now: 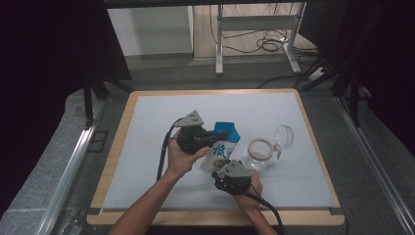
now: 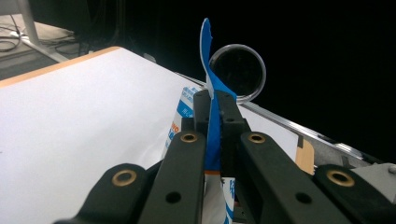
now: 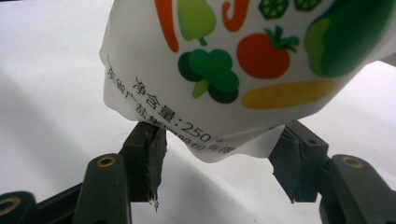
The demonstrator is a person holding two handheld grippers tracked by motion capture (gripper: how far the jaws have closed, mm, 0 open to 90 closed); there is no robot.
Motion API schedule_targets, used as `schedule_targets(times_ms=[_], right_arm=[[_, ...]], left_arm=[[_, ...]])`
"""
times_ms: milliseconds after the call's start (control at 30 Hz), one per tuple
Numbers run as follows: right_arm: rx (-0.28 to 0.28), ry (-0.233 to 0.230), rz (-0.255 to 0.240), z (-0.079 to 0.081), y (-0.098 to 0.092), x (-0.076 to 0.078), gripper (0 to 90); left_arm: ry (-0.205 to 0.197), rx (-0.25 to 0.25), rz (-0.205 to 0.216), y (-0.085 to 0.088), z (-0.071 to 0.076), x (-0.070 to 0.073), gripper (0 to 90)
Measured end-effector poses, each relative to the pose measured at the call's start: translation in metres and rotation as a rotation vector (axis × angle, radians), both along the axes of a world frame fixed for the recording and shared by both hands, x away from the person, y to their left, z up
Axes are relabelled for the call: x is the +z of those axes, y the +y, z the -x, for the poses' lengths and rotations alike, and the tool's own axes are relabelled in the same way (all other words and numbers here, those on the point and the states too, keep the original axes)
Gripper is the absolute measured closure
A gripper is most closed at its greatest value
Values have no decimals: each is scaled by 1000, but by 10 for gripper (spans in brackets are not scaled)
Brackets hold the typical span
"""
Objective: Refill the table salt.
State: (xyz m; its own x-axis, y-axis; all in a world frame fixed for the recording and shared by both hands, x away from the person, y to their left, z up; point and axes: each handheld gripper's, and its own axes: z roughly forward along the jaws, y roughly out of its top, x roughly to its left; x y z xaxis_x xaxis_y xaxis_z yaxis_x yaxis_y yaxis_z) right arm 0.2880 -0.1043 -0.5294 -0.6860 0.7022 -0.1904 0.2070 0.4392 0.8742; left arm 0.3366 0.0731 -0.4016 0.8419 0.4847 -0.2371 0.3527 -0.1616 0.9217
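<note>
A blue-and-white food pouch (image 1: 222, 147) is held up just above the grey mat (image 1: 147, 147), near the middle of the table. Its blue top edge (image 2: 212, 93) stands pinched between the closed jaws of the left gripper (image 1: 215, 135). Large blue characters show on its white front in the high view. In the right gripper view the pouch's lower end (image 3: 243, 70) carries printed vegetables, among them a carrot, broccoli and a tomato, and the line "净含量:250". The right gripper (image 3: 217, 163) sits at that lower end from the near side, its jaws part-open on either side of the bottom corner; whether the pads press it I cannot tell. Just right of the pouch stands a clear glass jar (image 1: 259, 152), with its hinged lid (image 1: 284, 135) swung open.
</note>
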Motion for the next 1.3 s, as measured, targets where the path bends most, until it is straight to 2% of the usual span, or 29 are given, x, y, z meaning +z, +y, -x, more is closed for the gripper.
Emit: schedule_targets(times_ms=[700, 1300], right_arm=[[-13, 75, -64, 2, -16, -2, 453], [-32, 79, -104, 1, -26, -2, 457]], left_arm=[[38, -32, -23, -31, -16, -5, 900], [47, -50, -43, -53, -27, -4, 900]])
